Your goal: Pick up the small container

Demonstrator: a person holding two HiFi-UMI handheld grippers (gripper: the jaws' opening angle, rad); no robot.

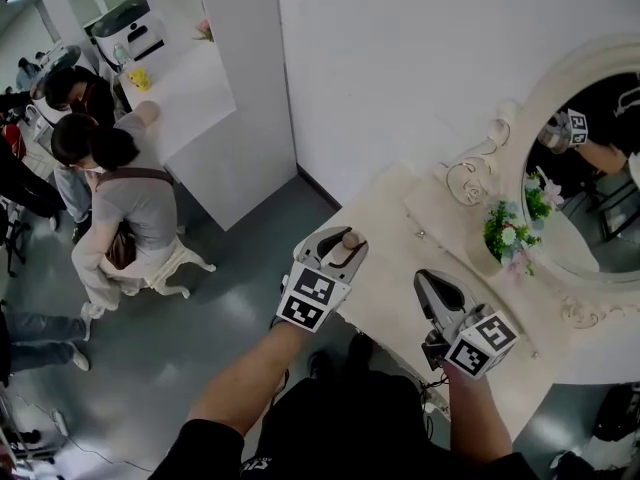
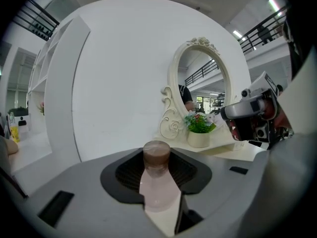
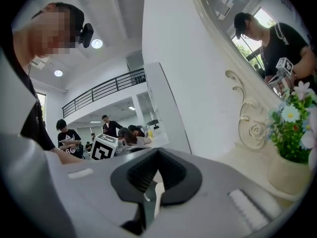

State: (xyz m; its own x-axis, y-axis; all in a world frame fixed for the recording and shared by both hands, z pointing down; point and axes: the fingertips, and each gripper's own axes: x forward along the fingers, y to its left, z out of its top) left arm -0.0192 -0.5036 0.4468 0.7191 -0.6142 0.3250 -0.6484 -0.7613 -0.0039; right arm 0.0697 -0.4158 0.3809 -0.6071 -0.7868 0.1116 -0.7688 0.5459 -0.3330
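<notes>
The small container (image 1: 351, 239) is a pale pink bottle with a brown cap (image 2: 156, 153). It is lifted off the cream vanity table (image 1: 392, 268), and my left gripper (image 1: 340, 246) is shut on it. In the left gripper view the bottle (image 2: 158, 187) stands upright between the dark pads, its cap poking above them. My right gripper (image 1: 433, 286) hovers over the table to the right of the left one. Its jaws (image 3: 151, 195) are together with only a thin slit between them and hold nothing.
A pot of flowers (image 1: 511, 231) stands before the oval mirror (image 1: 590, 168) at the table's right. A white partition (image 1: 235, 118) rises to the left. Several people (image 1: 110, 198) stand or sit on the grey floor beyond the table's left edge.
</notes>
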